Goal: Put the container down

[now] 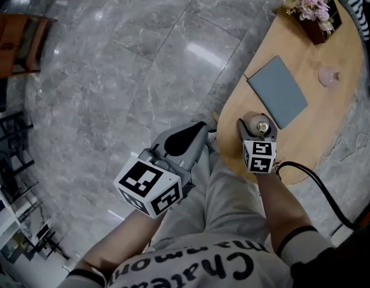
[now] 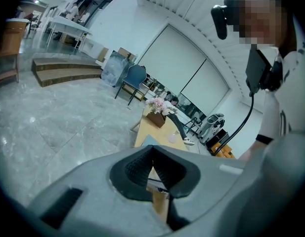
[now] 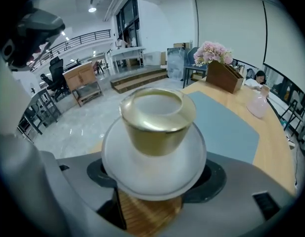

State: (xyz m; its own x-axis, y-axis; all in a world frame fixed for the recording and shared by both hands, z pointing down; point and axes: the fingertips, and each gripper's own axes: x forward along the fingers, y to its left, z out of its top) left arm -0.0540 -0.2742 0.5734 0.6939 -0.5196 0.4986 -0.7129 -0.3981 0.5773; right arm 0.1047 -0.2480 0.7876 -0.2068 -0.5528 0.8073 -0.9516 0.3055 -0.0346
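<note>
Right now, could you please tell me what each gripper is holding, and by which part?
The right gripper clamps the gold-capped container by its frosted round body; the left gripper holds nothing.

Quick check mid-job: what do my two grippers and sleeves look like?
The left gripper and right gripper have light grey moulded bodies with black ribbed pads. Each carries a white cube printed with black square markers. A black cable trails from the right one. The sleeves are white with black cuff bands.

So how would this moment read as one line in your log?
right gripper: shut on container | container: gold-capped, at table near edge, not yet released | left gripper: shut, empty
</note>
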